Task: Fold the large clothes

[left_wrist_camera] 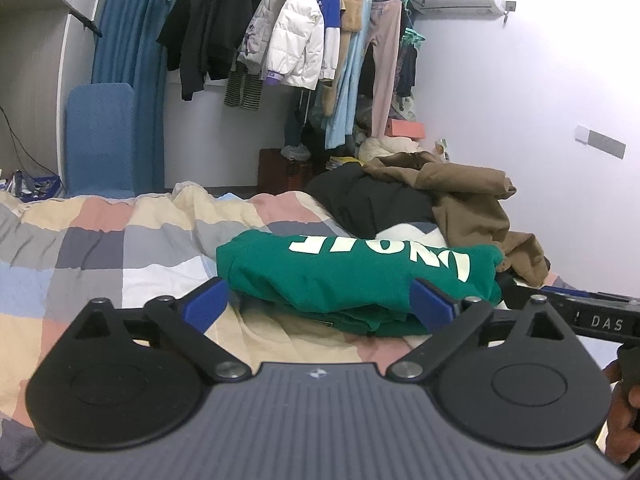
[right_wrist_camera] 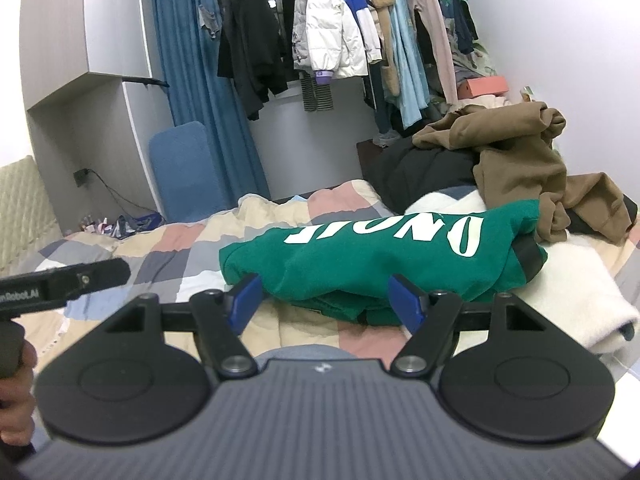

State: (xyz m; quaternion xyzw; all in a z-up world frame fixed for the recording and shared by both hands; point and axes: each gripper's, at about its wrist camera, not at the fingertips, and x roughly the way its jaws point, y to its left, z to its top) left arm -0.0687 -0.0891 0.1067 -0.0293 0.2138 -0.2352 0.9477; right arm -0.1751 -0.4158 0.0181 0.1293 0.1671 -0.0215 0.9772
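Note:
A folded green sweatshirt (left_wrist_camera: 360,276) with white lettering lies on the checked quilt (left_wrist_camera: 100,248) of the bed. My left gripper (left_wrist_camera: 318,304) is low at its near edge and open. Its left blue pad stands just off the sweatshirt's left end, and its right pad sits in front of the fold. In the right wrist view the green sweatshirt (right_wrist_camera: 380,264) lies just beyond my right gripper (right_wrist_camera: 326,302). That gripper is open too, both blue pads standing at the near edge without pressing the cloth. Its far end rests against a heap of clothes.
A brown garment (left_wrist_camera: 468,196) and a black one (left_wrist_camera: 372,200) are heaped at the back right of the bed. A white knit (right_wrist_camera: 568,292) lies to the right of the sweatshirt. Coats hang on a rail (left_wrist_camera: 296,40) beyond the bed, with a blue curtain (left_wrist_camera: 128,60) further left.

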